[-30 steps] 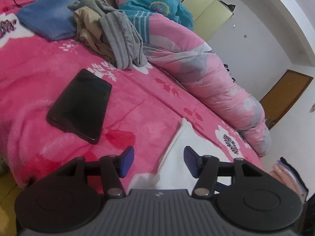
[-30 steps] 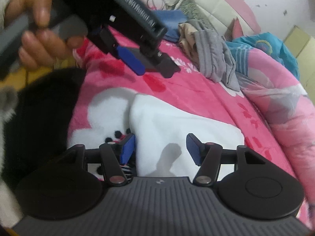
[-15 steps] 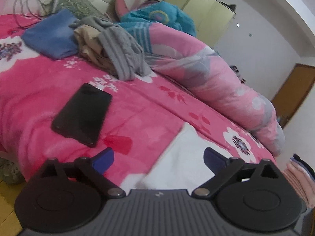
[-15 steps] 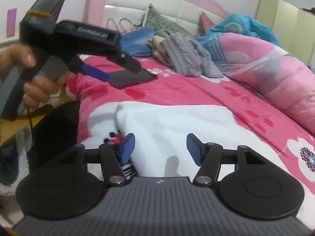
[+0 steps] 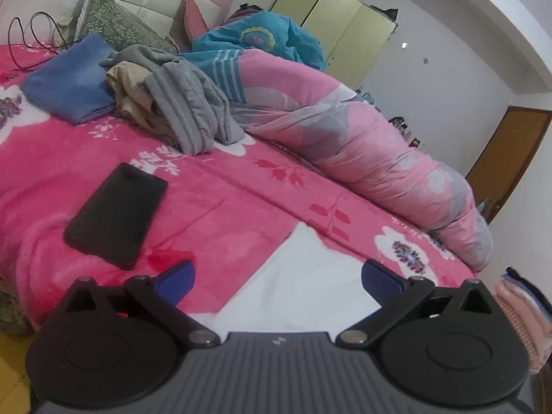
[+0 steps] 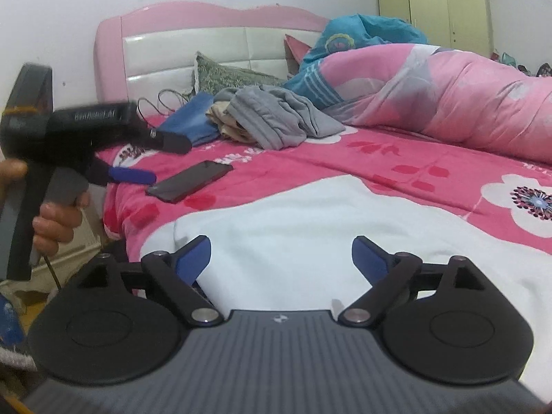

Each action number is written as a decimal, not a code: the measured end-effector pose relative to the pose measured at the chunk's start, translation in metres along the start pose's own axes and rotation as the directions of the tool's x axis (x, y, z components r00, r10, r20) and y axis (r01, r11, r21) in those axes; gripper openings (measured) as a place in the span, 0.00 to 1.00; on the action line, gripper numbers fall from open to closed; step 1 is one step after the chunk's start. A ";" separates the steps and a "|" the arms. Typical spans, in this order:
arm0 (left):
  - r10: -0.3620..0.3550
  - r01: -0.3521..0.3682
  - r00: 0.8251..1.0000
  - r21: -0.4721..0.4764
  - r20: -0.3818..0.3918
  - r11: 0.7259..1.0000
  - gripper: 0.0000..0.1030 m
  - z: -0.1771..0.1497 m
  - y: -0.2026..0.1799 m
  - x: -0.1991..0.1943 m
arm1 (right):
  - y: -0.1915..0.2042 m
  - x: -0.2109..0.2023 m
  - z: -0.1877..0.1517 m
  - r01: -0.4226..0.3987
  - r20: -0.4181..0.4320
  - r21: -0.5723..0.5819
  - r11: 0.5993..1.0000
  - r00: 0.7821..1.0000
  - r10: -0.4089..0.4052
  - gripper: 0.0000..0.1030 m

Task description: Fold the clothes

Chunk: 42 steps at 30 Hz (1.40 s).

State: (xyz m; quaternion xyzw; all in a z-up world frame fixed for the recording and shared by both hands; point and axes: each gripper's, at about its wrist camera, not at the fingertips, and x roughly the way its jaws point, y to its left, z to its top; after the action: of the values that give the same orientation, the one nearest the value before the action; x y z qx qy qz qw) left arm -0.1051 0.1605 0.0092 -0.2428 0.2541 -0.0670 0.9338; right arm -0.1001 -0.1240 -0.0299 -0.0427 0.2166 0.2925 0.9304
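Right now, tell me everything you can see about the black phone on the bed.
The black phone is a slim, glossy dark slab with rounded corners. It lies flat on the pink floral blanket, apart from the white garment and the clothes pile. Nothing touches it but the blanket; whether its screen faces up is unclear.

White garment (image 6: 345, 227) on pink floral blanket (image 5: 220, 207); black phone (image 5: 115, 215); grey clothes (image 5: 186, 110).

A home bedroom: pink-headboard bed (image 6: 214, 20), rolled quilt (image 5: 362, 148), wardrobe (image 5: 341, 38).
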 end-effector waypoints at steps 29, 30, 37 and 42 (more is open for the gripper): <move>-0.053 0.059 0.991 0.043 -0.123 0.997 1.00 -0.009 0.020 0.014 | 0.038 0.007 0.015 0.143 -0.001 -0.092 0.985 0.990 -0.144 0.99; -0.052 0.058 0.991 0.050 -0.123 0.997 1.00 -0.009 0.020 0.014 | 0.040 0.009 0.015 0.129 -0.012 -0.100 0.987 0.991 -0.131 0.99; -0.055 0.065 0.989 0.067 -0.141 0.996 1.00 -0.007 0.026 0.022 | 0.053 0.015 0.016 0.069 -0.065 -0.143 0.987 0.995 -0.079 0.99; -0.058 0.071 0.986 0.074 -0.158 0.995 1.00 -0.009 0.030 0.025 | 0.053 0.013 0.014 0.037 -0.020 -0.099 0.994 0.999 -0.039 0.99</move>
State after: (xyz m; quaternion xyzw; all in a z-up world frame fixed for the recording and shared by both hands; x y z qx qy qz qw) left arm -0.0876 0.1771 -0.0232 -0.2078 0.3155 -0.1259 0.9173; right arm -0.1152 -0.0710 -0.0200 -0.0961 0.2113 0.2847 0.9301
